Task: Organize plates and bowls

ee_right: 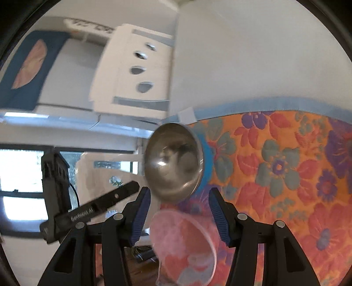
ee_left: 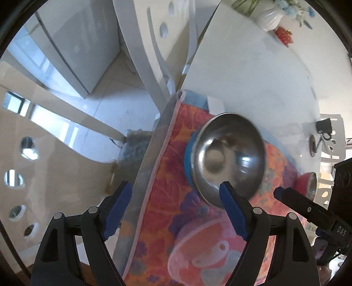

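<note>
A steel bowl with a blue outside [ee_left: 228, 158] [ee_right: 173, 162] sits on the flowered cloth [ee_left: 171, 176] [ee_right: 275, 167] near the table's corner. A see-through pink bowl with a cartoon print [ee_left: 204, 248] [ee_right: 184, 244] lies nearer, low in both views. My left gripper [ee_left: 176, 211] hangs open over the cloth's edge, its right finger just in front of the steel bowl. My right gripper [ee_right: 180, 215] is open above the pink bowl, and no pad presses on it. Each gripper shows in the other's view. A red bowl [ee_left: 308, 182] sits far right.
White chairs with oval holes [ee_left: 154, 55] [ee_right: 136, 70] stand close to the table's edge. On the white table [ee_left: 253, 77] are a white vase of flowers [ee_left: 270, 17], a red item [ee_left: 283, 35] and a black mug [ee_left: 323, 125]. Tiled floor lies beyond the edge.
</note>
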`<state>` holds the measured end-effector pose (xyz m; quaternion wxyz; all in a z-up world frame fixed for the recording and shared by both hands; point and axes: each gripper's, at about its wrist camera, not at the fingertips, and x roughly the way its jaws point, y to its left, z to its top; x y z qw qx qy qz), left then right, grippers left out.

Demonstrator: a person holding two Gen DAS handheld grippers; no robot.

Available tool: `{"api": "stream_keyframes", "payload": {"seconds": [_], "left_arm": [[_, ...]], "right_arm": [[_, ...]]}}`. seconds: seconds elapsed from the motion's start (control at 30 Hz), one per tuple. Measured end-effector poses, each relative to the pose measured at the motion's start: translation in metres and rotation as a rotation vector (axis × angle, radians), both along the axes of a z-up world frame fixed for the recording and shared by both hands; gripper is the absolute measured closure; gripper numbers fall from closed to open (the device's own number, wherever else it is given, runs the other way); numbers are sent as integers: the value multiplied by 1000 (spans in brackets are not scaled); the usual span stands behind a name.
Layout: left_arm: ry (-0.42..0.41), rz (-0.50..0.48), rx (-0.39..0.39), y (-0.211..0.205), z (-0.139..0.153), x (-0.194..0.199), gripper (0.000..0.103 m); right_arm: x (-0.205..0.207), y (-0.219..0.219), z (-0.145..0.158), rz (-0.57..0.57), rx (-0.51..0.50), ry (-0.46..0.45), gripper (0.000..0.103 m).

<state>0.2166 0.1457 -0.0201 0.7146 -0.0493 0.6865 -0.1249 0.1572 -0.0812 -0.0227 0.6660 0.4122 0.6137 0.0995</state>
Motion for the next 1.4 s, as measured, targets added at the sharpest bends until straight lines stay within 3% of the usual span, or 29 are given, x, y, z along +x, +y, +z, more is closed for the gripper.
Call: {"api": "stream_keyframes", "payload": {"seconds": [0.17,0.23,0.4,0.6,0.7,0.93,1.4], "left_arm": [[14,-10,-19,-4,-19,9,27],[16,-20,-18,-7,-25,13,33],[11,-45,-13,-18,-36,14,64],[-3,-38,-40,-21,-43,15,80],[-15,-55,-24,-27,-41,15,87],[-16,-47,-13,-33,-38,12,87],[-72,-47,-36,-33,2,-2,87]], "right_arm": [[18,12,-26,32,-45,37,49],[24,18,-34,51,-64,45,53],[35,31,-50,102,-113,58,62],[41,37,-60,135,-180,71,81],[41,36,-63,125,-192,86,85],[41,36,-60,115,-214,100,86],[27,31,-14,108,-234,54,86]]}}
